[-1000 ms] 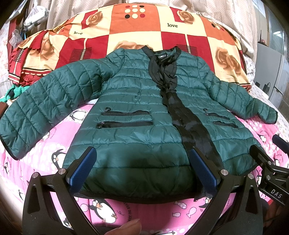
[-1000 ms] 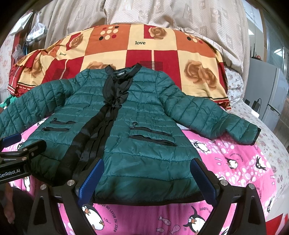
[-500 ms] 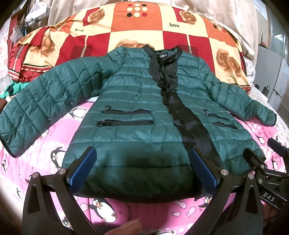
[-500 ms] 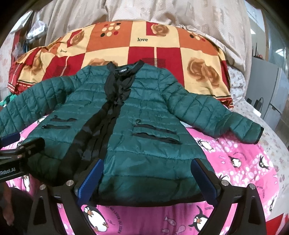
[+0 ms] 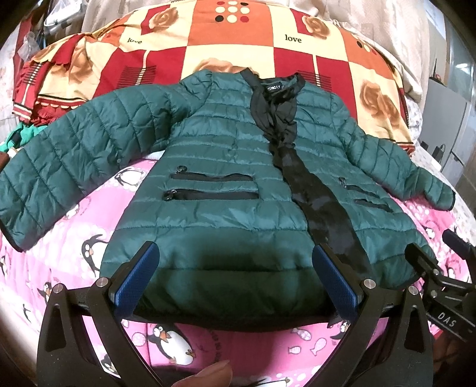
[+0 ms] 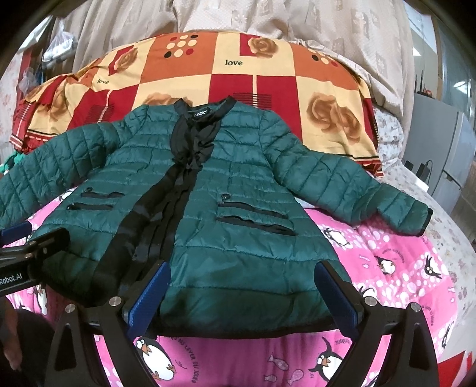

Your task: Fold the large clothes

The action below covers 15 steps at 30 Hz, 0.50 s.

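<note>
A dark green quilted jacket (image 5: 214,166) with a black front band lies flat, face up, on the bed, sleeves spread to both sides; it also shows in the right wrist view (image 6: 238,190). My left gripper (image 5: 236,278) is open, its blue-padded fingers hovering over the hem left of the front band. My right gripper (image 6: 242,293) is open over the hem right of the band. Neither holds anything. Each gripper shows at the edge of the other's view: the right gripper (image 5: 440,282), the left gripper (image 6: 26,256).
A pink penguin-print quilt (image 5: 89,214) covers the bed under the jacket. A red, orange and cream patchwork blanket (image 5: 238,38) is heaped behind the collar. A grey cabinet (image 6: 440,143) stands at the right. Beige curtains (image 6: 267,20) hang behind.
Both grippers have moved slightly forward and lower toward the jacket's hem. Both stay open. The jacket has not moved.
</note>
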Each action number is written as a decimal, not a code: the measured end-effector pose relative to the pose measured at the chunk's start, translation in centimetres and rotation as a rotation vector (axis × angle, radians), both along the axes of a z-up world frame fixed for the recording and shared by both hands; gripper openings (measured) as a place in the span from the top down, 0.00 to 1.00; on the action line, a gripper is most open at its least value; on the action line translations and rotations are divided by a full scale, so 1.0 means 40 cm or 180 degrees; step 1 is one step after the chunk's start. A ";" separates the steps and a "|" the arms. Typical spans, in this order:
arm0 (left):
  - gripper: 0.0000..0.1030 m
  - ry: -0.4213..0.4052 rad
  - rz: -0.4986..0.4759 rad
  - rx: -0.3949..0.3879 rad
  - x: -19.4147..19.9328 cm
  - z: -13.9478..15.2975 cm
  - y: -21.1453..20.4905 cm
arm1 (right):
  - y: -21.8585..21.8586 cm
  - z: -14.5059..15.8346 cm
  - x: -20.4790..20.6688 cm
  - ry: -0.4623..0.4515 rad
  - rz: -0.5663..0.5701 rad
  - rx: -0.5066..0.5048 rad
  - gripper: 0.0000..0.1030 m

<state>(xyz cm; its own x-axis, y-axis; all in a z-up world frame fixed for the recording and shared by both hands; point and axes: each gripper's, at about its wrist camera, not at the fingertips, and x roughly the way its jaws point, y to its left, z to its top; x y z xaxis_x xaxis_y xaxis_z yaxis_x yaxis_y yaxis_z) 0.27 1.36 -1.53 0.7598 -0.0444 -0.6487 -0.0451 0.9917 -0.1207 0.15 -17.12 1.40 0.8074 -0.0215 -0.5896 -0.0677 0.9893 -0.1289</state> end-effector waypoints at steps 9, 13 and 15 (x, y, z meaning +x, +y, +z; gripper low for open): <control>0.00 -0.0021 -0.0005 0.0048 0.008 0.007 -0.001 | -0.021 0.001 -0.002 -0.0010 -0.0035 0.0063 0.07; 0.00 -0.0019 -0.0008 0.0046 0.008 0.009 0.000 | -0.023 0.002 -0.002 -0.0007 -0.0040 0.0074 0.07; 0.00 -0.0015 -0.0007 0.0047 0.009 0.008 0.000 | -0.024 0.003 -0.002 -0.0010 -0.0041 0.0081 0.07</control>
